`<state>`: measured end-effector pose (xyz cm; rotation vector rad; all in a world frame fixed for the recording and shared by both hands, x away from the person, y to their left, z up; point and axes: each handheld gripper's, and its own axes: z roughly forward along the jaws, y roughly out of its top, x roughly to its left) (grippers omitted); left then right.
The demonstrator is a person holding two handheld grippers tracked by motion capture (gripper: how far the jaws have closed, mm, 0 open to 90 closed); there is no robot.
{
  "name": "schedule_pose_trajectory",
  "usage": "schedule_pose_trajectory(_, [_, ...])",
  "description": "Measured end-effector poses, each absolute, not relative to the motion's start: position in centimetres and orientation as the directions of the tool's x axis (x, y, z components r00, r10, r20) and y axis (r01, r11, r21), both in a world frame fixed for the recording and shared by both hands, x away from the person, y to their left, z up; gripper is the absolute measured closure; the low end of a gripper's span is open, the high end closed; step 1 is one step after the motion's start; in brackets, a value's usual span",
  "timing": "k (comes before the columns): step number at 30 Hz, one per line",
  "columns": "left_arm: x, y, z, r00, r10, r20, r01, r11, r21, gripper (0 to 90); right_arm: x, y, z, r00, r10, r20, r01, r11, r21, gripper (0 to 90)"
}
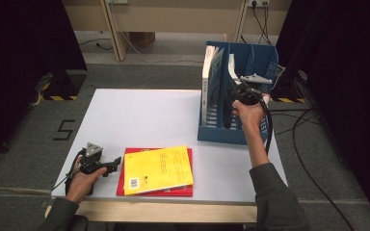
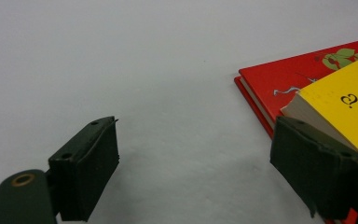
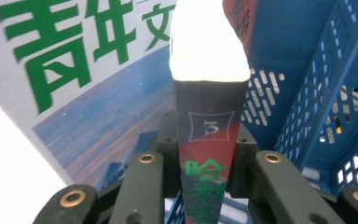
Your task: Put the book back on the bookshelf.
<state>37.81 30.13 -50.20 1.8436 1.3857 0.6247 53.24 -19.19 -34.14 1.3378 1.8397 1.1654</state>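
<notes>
Right gripper (image 3: 205, 186) clamped on book (image 3: 205, 140)

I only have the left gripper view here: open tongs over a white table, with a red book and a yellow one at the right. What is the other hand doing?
Observer: In the high view the right tongs are at the blue file rack on the table's far right, holding a book spine-first in it.
Operator: Is that grip firm?
Observer: The right gripper view shows both jaws pressed against the book's spine, which carries a 3 and green characters.
Operator: Is the rack otherwise bare?
Observer: No, a book with a white cover and large green characters already stands in the rack, beside the held one.
Operator: And my yellow book?
Observer: From above, the yellow book lies askew on the red book near the table's front edge.
</notes>
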Motion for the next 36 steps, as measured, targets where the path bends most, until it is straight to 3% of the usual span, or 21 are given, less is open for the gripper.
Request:
schedule_pose_trajectory(5, [37.8, 30.1, -50.2, 0.299, 0.953, -0.046, 0.595, -0.149, 0.790, 14.6, 53.0, -19.4, -34.2, -0.332, 0.941, 0.058, 0.436, 0.098, 0.895, 71.3])
schedule_pose_trajectory(12, [37.8, 30.2, -50.2, 0.300, 0.952, -0.054, 0.599, -0.144, 0.787, 14.6, 52.2, -19.7, -34.8, -0.376, 0.921, 0.102, 0.437, 0.080, 0.896, 52.9])
schedule_pose_trajectory(13, [37.8, 30.2, -50.2, 0.301, 0.952, -0.055, 0.598, -0.144, 0.789, 14.7, 51.8, -19.9, -35.0, -0.377, 0.924, 0.068, 0.443, 0.115, 0.889, 48.0])
schedule_pose_trajectory(16, [37.8, 30.2, -50.2, 0.296, 0.954, -0.054, 0.601, -0.143, 0.786, 14.6, 50.7, -20.5, -35.4, -0.376, 0.925, 0.048, 0.439, 0.132, 0.889, 44.1])
schedule_pose_trajectory(24, [37.8, 30.4, -50.1, 0.289, 0.957, -0.036, 0.598, -0.151, 0.787, 14.5, 48.3, -21.5, -36.0, -0.423, 0.901, 0.094, 0.440, 0.114, 0.891, 36.4])
schedule_pose_trajectory(27, [37.8, 30.4, -50.1, 0.283, 0.959, -0.016, 0.598, -0.163, 0.785, 14.6, 46.8, -21.3, -36.7, -0.450, 0.891, 0.067, 0.436, 0.154, 0.886, 33.7])
schedule_pose_trajectory(31, [37.7, 30.3, -50.2, 0.277, 0.961, 0.019, 0.594, -0.187, 0.783, 14.6, 45.3, -21.1, -37.9, -0.460, 0.877, 0.140, 0.425, 0.079, 0.902, 30.5])
schedule_pose_trajectory(36, [37.6, 30.2, -50.2, 0.290, 0.956, 0.049, 0.591, -0.219, 0.776, 14.6, 44.3, -20.7, -38.9, -0.485, 0.864, 0.134, 0.456, 0.119, 0.882, 28.2])
